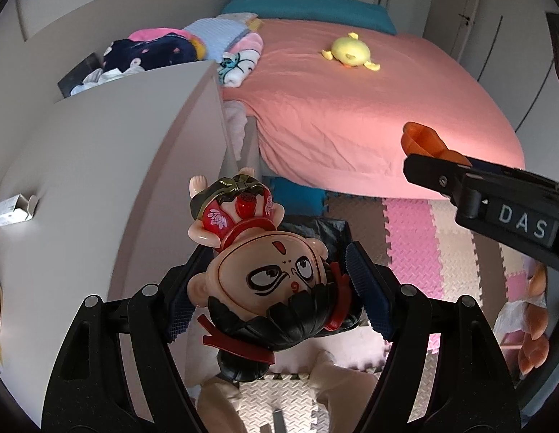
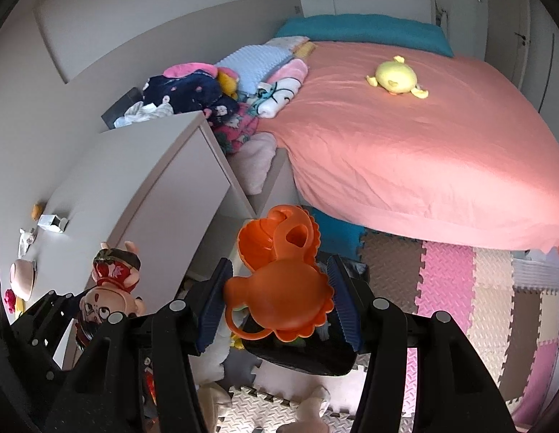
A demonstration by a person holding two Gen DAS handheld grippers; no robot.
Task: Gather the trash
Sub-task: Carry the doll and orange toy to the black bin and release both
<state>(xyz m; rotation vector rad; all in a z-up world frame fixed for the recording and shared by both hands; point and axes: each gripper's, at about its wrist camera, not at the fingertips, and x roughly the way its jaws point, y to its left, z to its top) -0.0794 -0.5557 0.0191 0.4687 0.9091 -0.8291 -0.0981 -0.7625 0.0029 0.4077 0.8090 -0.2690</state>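
Note:
My left gripper (image 1: 272, 288) is shut on a big-headed cartoon doll (image 1: 265, 270) in red clothes, held upside down by its head. In the right wrist view the same doll (image 2: 110, 288) shows at the lower left. My right gripper (image 2: 279, 299) is shut on an orange plastic toy (image 2: 279, 288) with a scalloped edge and a loop handle. That orange toy (image 1: 423, 140) and the right gripper's arm reach into the left wrist view from the right. Below both grippers sits a black bin (image 2: 297, 357) with a dark liner, partly hidden by the toys.
A grey cabinet (image 1: 117, 166) stands on the left with a small box (image 1: 12, 209) on it. A bed with a pink sheet (image 1: 351, 108) carries a yellow plush (image 1: 351, 52) and piled clothes (image 1: 160, 50). Pink, brown and cream foam mats (image 2: 478, 306) cover the floor.

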